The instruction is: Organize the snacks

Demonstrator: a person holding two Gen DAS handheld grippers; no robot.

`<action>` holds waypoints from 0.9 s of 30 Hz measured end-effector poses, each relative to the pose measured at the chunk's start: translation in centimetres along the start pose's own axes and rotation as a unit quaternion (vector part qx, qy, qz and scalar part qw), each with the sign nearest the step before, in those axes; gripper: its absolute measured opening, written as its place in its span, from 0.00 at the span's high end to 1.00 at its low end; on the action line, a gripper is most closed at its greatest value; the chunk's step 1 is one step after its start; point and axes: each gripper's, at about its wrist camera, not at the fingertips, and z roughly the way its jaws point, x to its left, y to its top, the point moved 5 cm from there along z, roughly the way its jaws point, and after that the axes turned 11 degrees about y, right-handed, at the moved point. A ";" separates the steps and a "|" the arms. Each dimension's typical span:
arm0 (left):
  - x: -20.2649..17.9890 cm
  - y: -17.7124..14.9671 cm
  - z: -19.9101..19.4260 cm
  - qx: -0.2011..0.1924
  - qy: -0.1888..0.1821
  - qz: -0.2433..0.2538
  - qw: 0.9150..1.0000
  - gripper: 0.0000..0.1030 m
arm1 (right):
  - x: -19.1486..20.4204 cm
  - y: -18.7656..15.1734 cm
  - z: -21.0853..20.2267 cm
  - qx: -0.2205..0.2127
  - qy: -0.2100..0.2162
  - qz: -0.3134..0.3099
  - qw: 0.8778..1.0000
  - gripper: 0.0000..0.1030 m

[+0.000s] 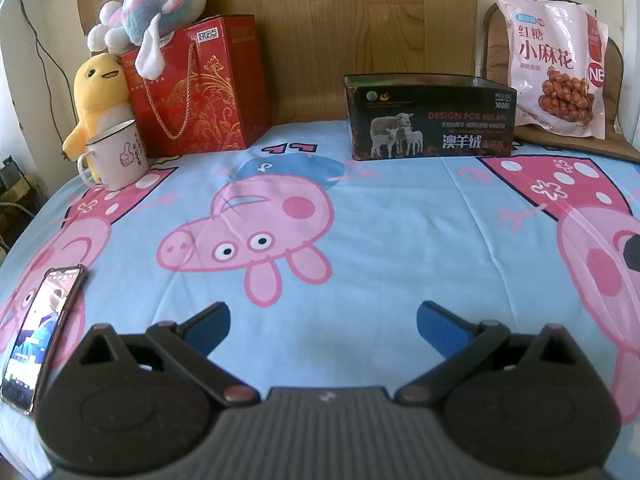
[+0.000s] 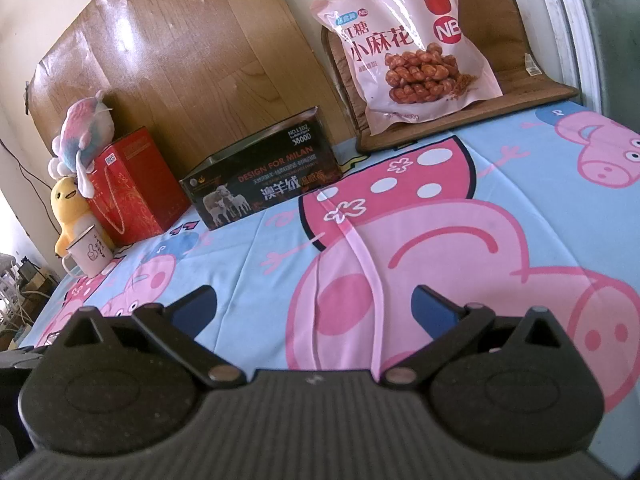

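Note:
A pink snack bag of fried dough twists [image 1: 554, 68] [image 2: 408, 44] leans upright on a brown mat [image 2: 532, 98] at the back right. A black open-topped box with sheep on it [image 1: 430, 120] [image 2: 260, 176] stands at the back middle of the cartoon-pig sheet [image 1: 400, 232]. My left gripper [image 1: 323, 326] is open over the sheet's near edge, nothing between its blue fingers. My right gripper [image 2: 314, 308] is open too, empty, low over the sheet, well short of the bag and the box.
At the back left stand a red gift bag [image 1: 200, 88] [image 2: 132, 188], plush toys [image 1: 160, 12] [image 1: 100, 96] and a white mug [image 1: 118, 156] [image 2: 90, 254]. A phone [image 1: 40, 336] lies at the near left. A wooden board [image 1: 360, 32] backs the bed.

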 end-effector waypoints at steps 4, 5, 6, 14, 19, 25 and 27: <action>-0.1 0.0 0.0 0.000 -0.001 0.003 1.000 0.00 | 0.0 0.0 0.0 -0.001 0.000 0.000 1.000 0.00; -0.1 0.0 0.0 -0.001 -0.001 0.004 1.000 0.00 | 0.0 0.0 0.0 -0.001 0.000 0.000 1.000 0.00; -0.1 0.0 0.0 -0.001 -0.001 0.004 1.000 0.00 | 0.1 0.0 0.0 0.000 -0.001 0.000 1.000 0.00; -0.1 -0.1 0.1 0.001 -0.004 0.005 1.000 0.00 | 0.0 0.0 0.1 0.000 0.000 0.000 1.000 0.00; 0.0 -0.2 0.0 0.002 -0.007 0.003 1.000 0.00 | 0.0 -0.1 0.1 0.001 -0.001 0.002 1.000 0.00; -0.1 -0.1 -0.1 0.001 -0.004 0.005 1.000 0.00 | 0.0 -0.1 0.1 0.002 0.000 0.003 1.000 0.00; -0.1 -0.1 -0.1 0.002 -0.004 0.006 1.000 0.00 | 0.0 -0.1 0.1 0.001 -0.001 0.003 1.000 0.00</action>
